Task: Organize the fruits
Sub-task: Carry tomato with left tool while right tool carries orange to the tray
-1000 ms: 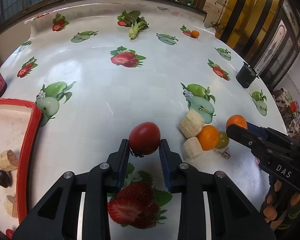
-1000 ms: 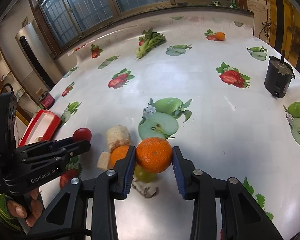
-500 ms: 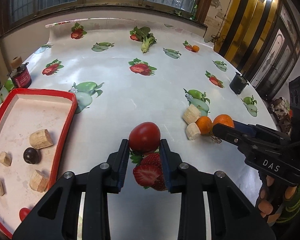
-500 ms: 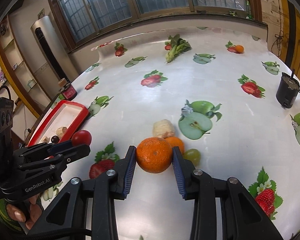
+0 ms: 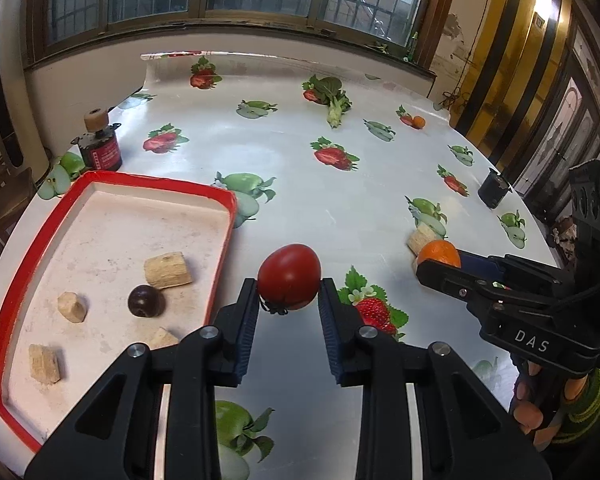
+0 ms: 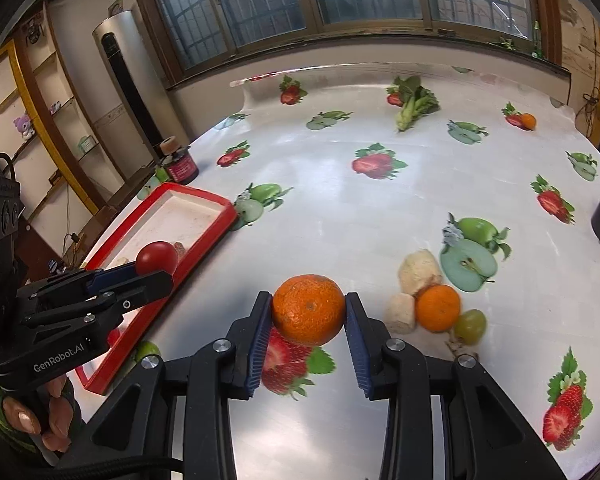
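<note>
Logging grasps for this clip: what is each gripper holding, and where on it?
Left gripper pinches a red tomato across its sides; right gripper pinches an orange across its sides.

Fruit-print table (image 6: pixel 340 216) bears red tray (image 5: pixel 32 240); loose orange (image 6: pixel 437 307); grape (image 6: pixel 469 321); black cup (image 5: pixel 493 191).

"DAS" | right gripper (image 5: pixel 438 264) body (white letters) | "GenRobot.AI" | left gripper (image 6: pixel 156 268) body

The right gripper (image 6: pixel 307 316) clamps an orange (image 6: pixel 308 314) above the fruit-printed tablecloth (image 6: pixel 360 208). At left, the left gripper (image 6: pixel 156 266) holds a tomato (image 6: pixel 157 257), seemingly over the red tray (image 6: pixel 204 236). A second orange (image 6: pixel 437 307), a grape (image 6: pixel 469 321) and pale chunks (image 6: pixel 418 266) lie at right.
</note>
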Available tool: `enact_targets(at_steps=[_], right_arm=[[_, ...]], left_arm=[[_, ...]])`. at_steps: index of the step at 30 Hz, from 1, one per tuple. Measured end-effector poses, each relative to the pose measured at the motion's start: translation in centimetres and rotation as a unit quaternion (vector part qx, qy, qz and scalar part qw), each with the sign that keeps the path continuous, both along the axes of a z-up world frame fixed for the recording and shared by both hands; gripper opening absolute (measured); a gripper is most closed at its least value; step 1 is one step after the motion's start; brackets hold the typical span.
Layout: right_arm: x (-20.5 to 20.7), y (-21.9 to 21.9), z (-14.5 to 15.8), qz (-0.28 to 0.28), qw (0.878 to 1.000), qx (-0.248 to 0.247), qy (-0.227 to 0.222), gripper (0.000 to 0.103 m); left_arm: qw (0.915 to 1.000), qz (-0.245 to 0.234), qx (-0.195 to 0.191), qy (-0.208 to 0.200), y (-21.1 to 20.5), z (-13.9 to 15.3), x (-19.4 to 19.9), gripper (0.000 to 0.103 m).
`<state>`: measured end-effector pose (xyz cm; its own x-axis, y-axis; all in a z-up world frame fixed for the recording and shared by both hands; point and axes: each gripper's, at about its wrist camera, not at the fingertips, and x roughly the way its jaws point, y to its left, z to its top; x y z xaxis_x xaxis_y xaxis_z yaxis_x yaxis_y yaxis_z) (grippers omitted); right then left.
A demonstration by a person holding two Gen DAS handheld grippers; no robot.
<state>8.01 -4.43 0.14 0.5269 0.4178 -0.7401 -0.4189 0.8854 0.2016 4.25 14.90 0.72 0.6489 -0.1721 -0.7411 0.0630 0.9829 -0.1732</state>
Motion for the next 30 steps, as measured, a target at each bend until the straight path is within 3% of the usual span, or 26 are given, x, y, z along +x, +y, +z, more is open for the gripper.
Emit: enact_targets(at_steps=[30], right_arm=[[1.1, 12.1, -0.5, 0.082, 0.997, -0.011, 0.003, 0.037]], left_arm=[[0.9962, 0.086, -0.008, -0.004, 11.2, -0.3, -0.6, 0.028]])
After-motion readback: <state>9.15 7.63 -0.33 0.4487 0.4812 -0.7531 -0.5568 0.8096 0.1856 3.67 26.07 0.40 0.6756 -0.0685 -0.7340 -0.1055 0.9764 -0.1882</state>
